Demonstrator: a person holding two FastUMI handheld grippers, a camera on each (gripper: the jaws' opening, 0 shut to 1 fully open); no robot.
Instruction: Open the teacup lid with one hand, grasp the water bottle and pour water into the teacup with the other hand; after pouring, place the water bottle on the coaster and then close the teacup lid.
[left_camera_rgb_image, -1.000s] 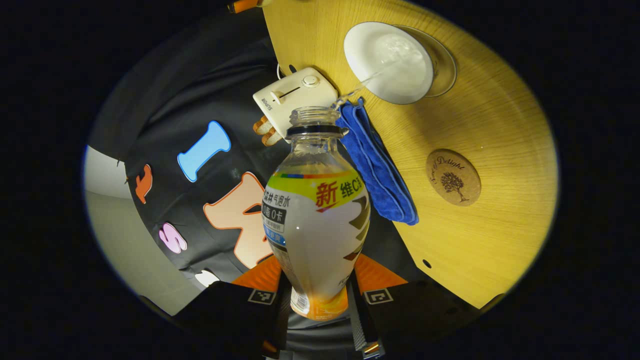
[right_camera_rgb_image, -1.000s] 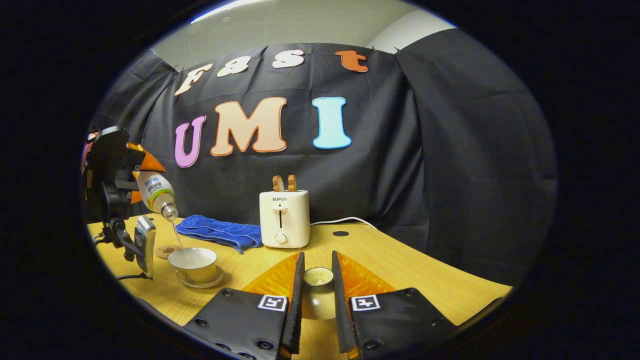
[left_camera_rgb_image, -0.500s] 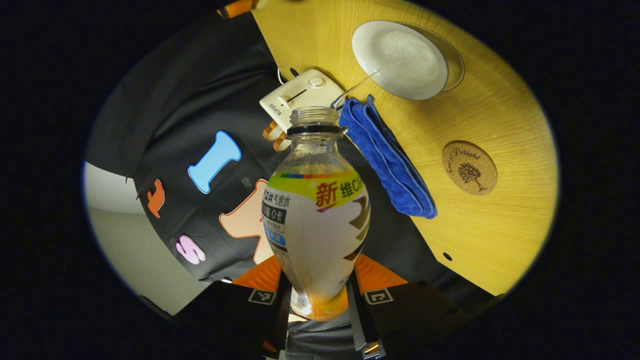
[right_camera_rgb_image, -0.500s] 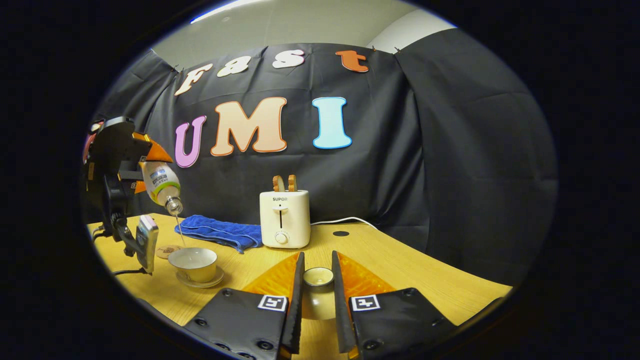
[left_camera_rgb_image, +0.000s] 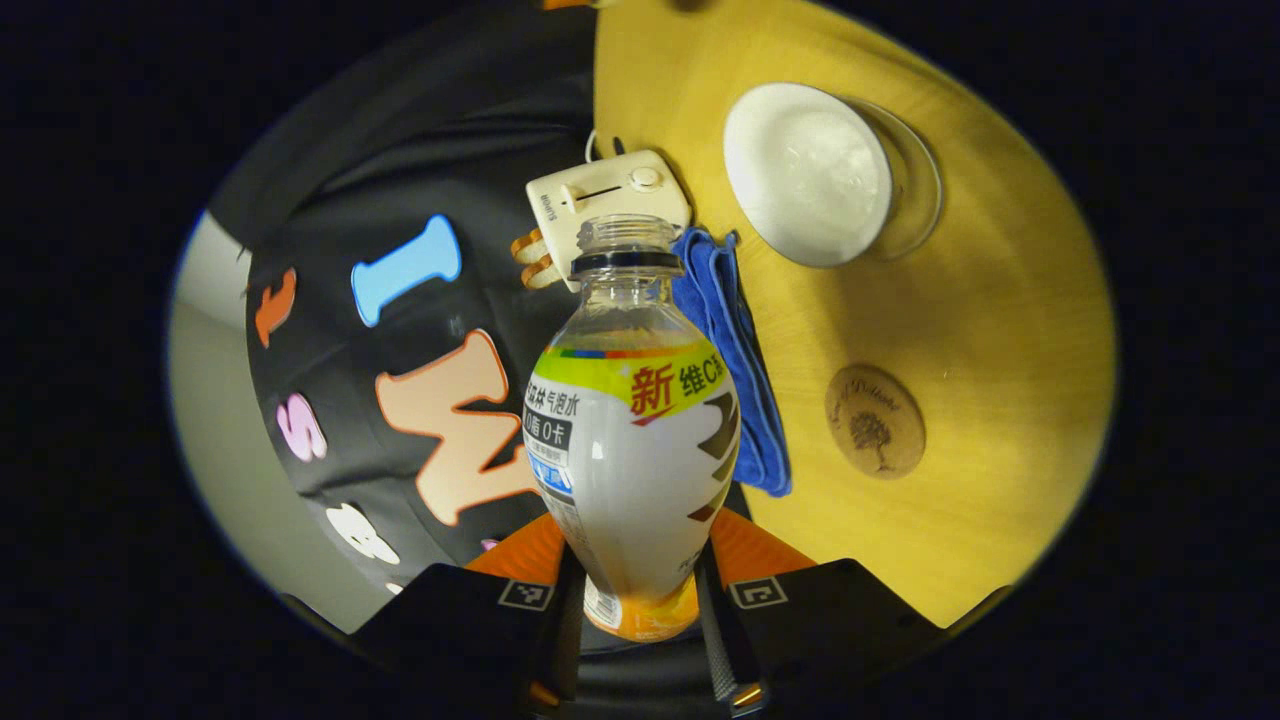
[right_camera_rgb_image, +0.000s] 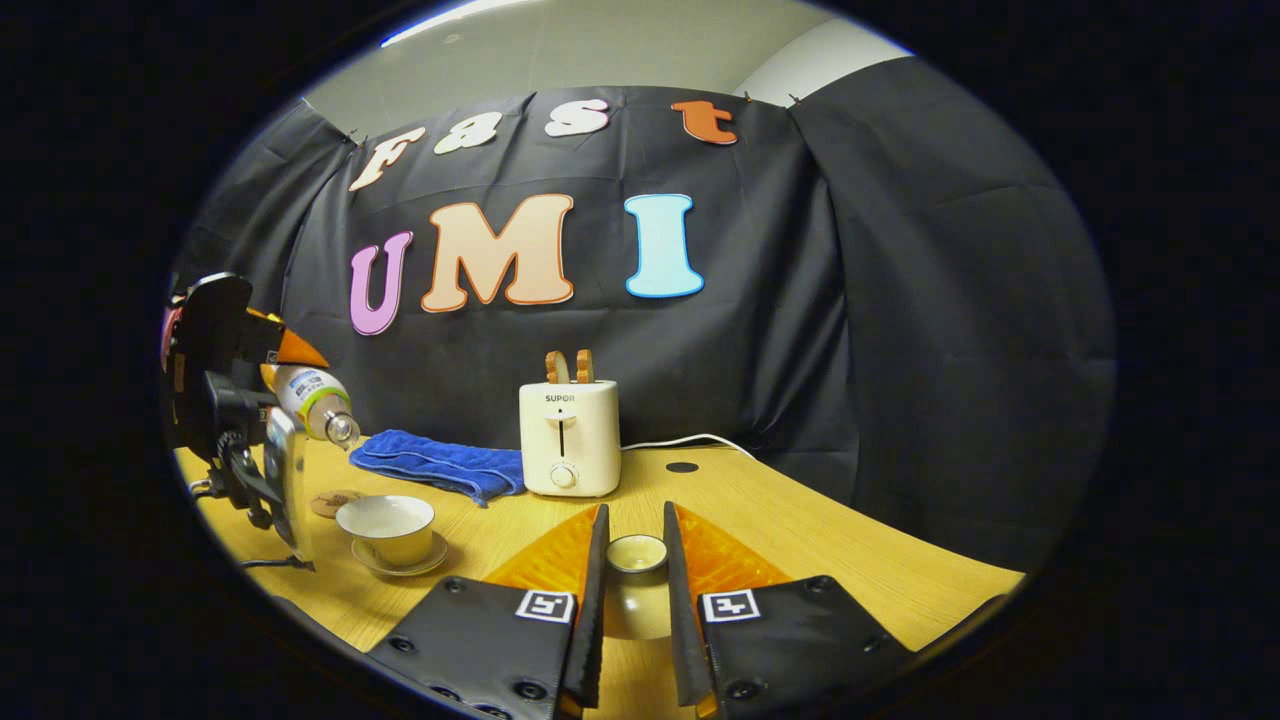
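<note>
My left gripper (left_camera_rgb_image: 636, 590) is shut on the uncapped water bottle (left_camera_rgb_image: 634, 440), tipped with its mouth toward the open white teacup (left_camera_rgb_image: 806, 174) on its glass saucer (left_camera_rgb_image: 918, 190). No water runs from the mouth. In the right gripper view the bottle (right_camera_rgb_image: 312, 401) hangs tilted above and left of the teacup (right_camera_rgb_image: 387, 528), held by the left gripper (right_camera_rgb_image: 268, 372). My right gripper (right_camera_rgb_image: 634, 580) is shut on the teacup lid (right_camera_rgb_image: 636, 590), held over the table right of the cup. The round cork coaster (left_camera_rgb_image: 874, 434) lies bare on the table; it also appears behind the cup as the coaster (right_camera_rgb_image: 334, 502).
A folded blue cloth (left_camera_rgb_image: 735, 362) lies between bottle and coaster, seen as the cloth (right_camera_rgb_image: 440, 465) beside the white toaster (right_camera_rgb_image: 568, 437) with two slices of bread. The toaster (left_camera_rgb_image: 606, 204) stands near the black wall. The wooden table (right_camera_rgb_image: 800, 545) stretches to the right.
The stream of water from the bottle into the cup has stopped. The bottle has tipped back toward level and dropped a little. The right gripper with the lid has stayed still.
</note>
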